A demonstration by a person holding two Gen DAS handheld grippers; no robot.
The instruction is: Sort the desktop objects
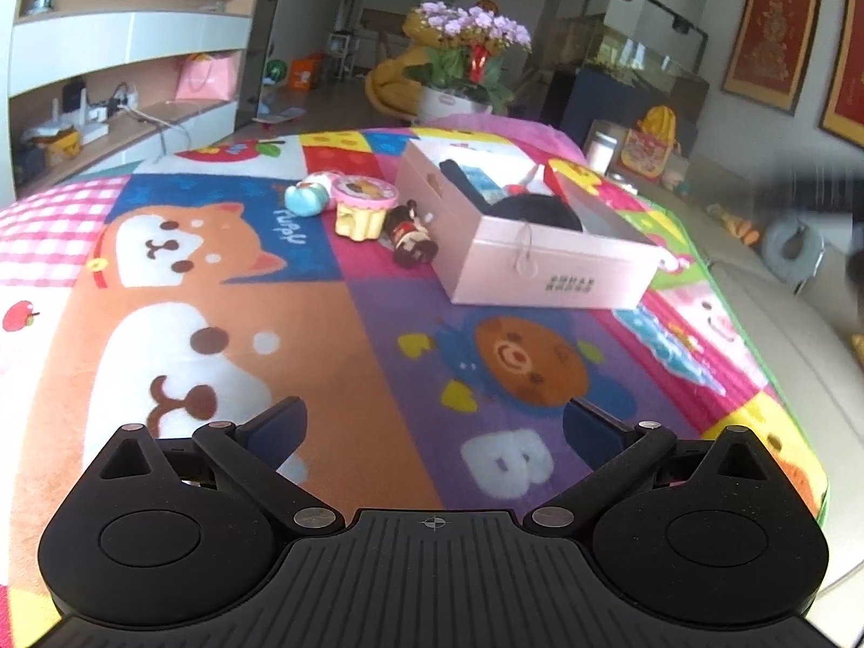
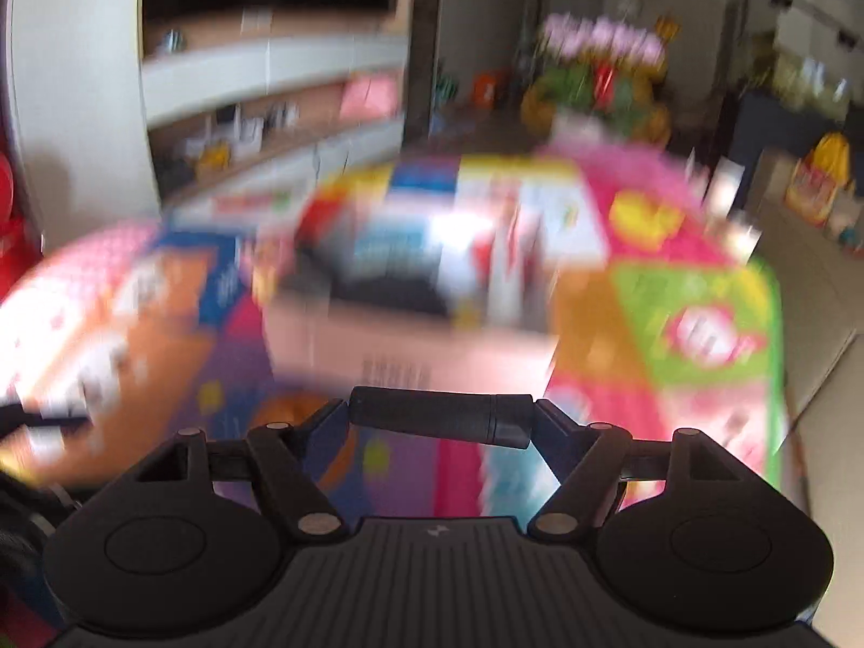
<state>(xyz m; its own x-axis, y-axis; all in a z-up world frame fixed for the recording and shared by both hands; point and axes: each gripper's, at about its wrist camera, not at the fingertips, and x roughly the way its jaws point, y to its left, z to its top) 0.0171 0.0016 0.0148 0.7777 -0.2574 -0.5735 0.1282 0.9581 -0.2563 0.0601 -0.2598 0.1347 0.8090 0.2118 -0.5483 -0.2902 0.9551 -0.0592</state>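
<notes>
On a cartoon-patterned blanket (image 1: 335, 335) covering the table, whose right edge drops off toward a pale sofa (image 1: 777, 324): one open pink box (image 1: 545, 264), set well back and toward the right side. Broad open stretch of blanket between the box and the near edge.

Left gripper (image 1: 434, 426): held low and level over the near blanket, jaws spread wide, nothing between them.

Right gripper (image 2: 440, 418): held above the blanket, pointing toward the box; background heavily blurred. Jaws closed end to end on one black marker (image 2: 440, 414), lying crosswise between the fingertips.

Loose items left of the box, counted: one teal and white soft toy (image 1: 308, 197); one yellow toy cake with a pink top (image 1: 364, 210); one small dark bottle-shaped figure (image 1: 410, 237) lying on its side, just beside the box wall. Three in all, clustered close together.

Box contents: one large black round item (image 1: 534, 210) and one blue-and-white packet (image 1: 478, 181); other contents too small to tell.

Beyond the far edge: one pot of purple flowers (image 1: 470, 59).
</notes>
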